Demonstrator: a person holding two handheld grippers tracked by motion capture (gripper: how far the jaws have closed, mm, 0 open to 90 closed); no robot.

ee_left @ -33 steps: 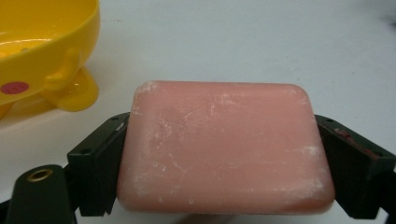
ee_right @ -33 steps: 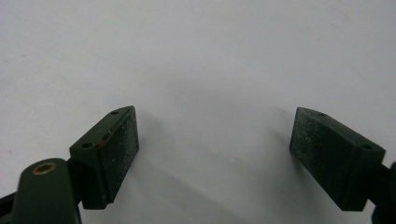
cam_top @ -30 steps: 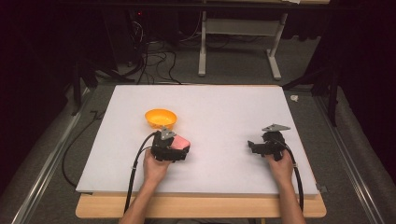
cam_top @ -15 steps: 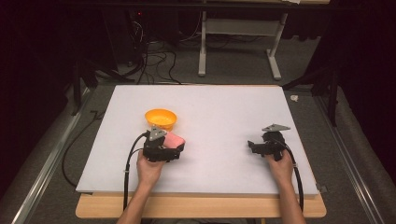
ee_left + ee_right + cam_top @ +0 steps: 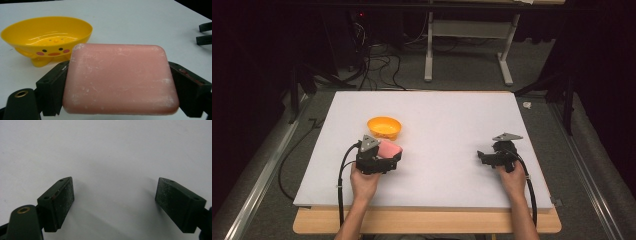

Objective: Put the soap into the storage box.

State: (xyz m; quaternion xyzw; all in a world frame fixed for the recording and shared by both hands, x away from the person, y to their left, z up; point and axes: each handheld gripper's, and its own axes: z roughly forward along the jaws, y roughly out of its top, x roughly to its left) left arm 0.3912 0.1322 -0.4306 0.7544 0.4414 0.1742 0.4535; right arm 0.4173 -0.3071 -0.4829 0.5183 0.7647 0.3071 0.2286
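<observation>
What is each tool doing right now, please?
Left tool: closed on the pink soap bar.
Right tool: open, holding nothing, above the white table.

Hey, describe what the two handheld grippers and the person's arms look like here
Both the left gripper and the right gripper are black, each topped by a grey three-cornered plate and trailing a black cable. Their jaws end in flat rectangular black pads with small screw holes and whitish scuffing. The forearms are bare, with no sleeves in sight.

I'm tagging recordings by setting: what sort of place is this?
Probably a lab or workshop recording station: a white board on a wooden table, loose cables across the grey floor, dark surroundings.
</observation>
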